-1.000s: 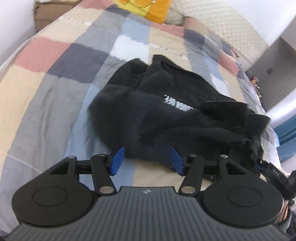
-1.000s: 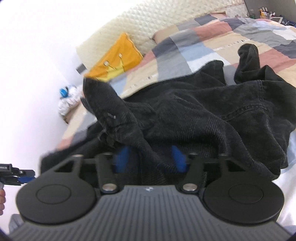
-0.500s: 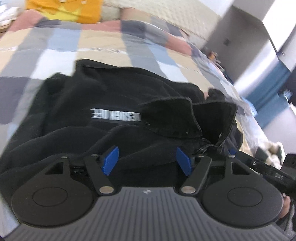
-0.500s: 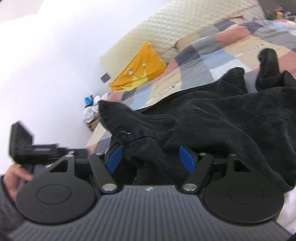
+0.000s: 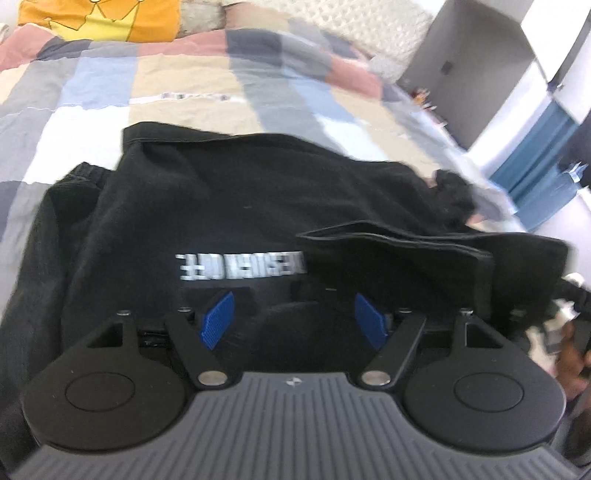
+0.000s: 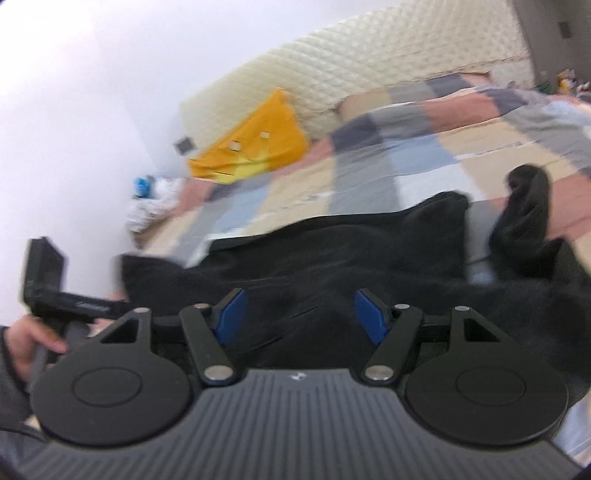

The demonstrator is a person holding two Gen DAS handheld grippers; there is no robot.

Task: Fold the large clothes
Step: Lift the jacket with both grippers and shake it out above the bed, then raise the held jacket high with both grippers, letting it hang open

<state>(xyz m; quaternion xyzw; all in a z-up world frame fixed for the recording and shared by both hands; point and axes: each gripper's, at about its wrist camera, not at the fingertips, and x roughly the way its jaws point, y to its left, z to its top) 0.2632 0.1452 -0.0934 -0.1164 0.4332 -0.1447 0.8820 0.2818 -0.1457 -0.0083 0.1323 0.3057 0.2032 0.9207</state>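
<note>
A large black garment (image 5: 221, 206) with white lettering (image 5: 240, 266) lies rumpled on the patchwork bed. A folded flap (image 5: 399, 266) rests on its right part. My left gripper (image 5: 293, 306) hovers low over the garment's near edge. It is open, its blue pads wide apart and pressing on nothing. In the right wrist view the same garment (image 6: 332, 251) spreads ahead, one sleeve end (image 6: 524, 214) sticking up. My right gripper (image 6: 300, 306) is open over the dark cloth, its jaws closing a little; cloth lies below and between the pads, which do not press it. The picture is blurred.
The checked quilt (image 5: 184, 85) covers the bed, with a yellow pillow (image 5: 99, 18) by the padded headboard (image 6: 369, 62). A person's hand (image 6: 33, 336) holds the other gripper's black body (image 6: 55, 291) at the left. Clutter (image 6: 147, 206) sits beside the bed.
The left gripper has swept rightward from the garment's left edge to over its lettering, and its pads have spread. The raised fold between the right pads has dropped flat.
</note>
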